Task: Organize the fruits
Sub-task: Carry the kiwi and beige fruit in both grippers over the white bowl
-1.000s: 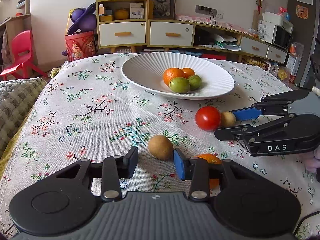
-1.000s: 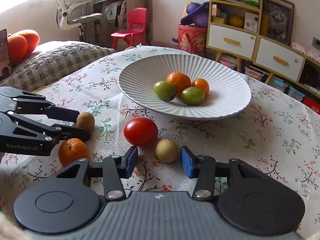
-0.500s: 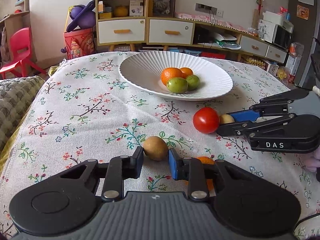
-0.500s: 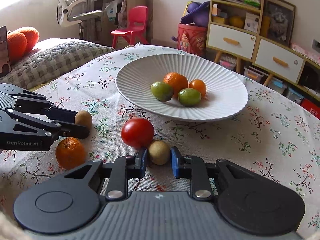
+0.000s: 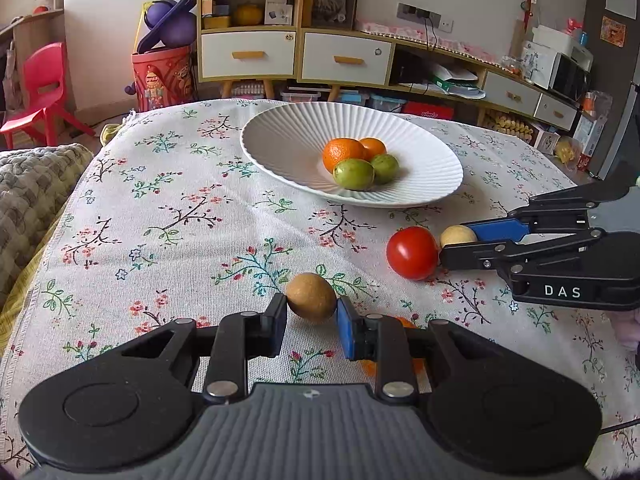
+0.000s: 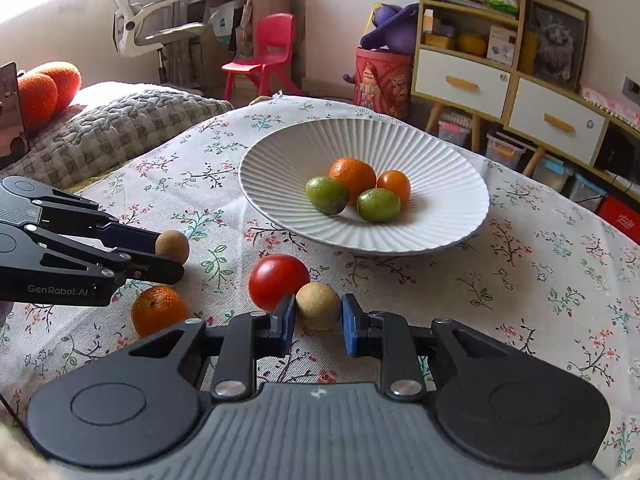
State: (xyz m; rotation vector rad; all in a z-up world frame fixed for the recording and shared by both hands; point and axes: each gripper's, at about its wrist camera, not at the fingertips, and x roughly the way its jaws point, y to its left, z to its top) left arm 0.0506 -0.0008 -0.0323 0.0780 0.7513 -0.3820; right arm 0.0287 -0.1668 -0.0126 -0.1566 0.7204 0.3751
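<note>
My left gripper [image 5: 312,318] is shut on a brown kiwi-like fruit [image 5: 311,298] low over the floral tablecloth. My right gripper [image 6: 318,322] is shut on a pale brown round fruit [image 6: 318,305], which also shows in the left wrist view [image 5: 457,236]. A red tomato [image 6: 278,281] touches the right gripper's left finger. An orange [image 6: 158,310] lies on the cloth below the left gripper. The white ribbed plate [image 6: 448,184] beyond holds two oranges and two green fruits [image 6: 326,195].
A grey knitted cushion [image 6: 108,128] lies off the table's left side. Shelves and drawers [image 5: 248,54], a red chair [image 6: 266,54] and a red bin stand beyond the far edge.
Both grippers have closed on the brown fruits between their fingers. The plate looks slightly nearer in both views.
</note>
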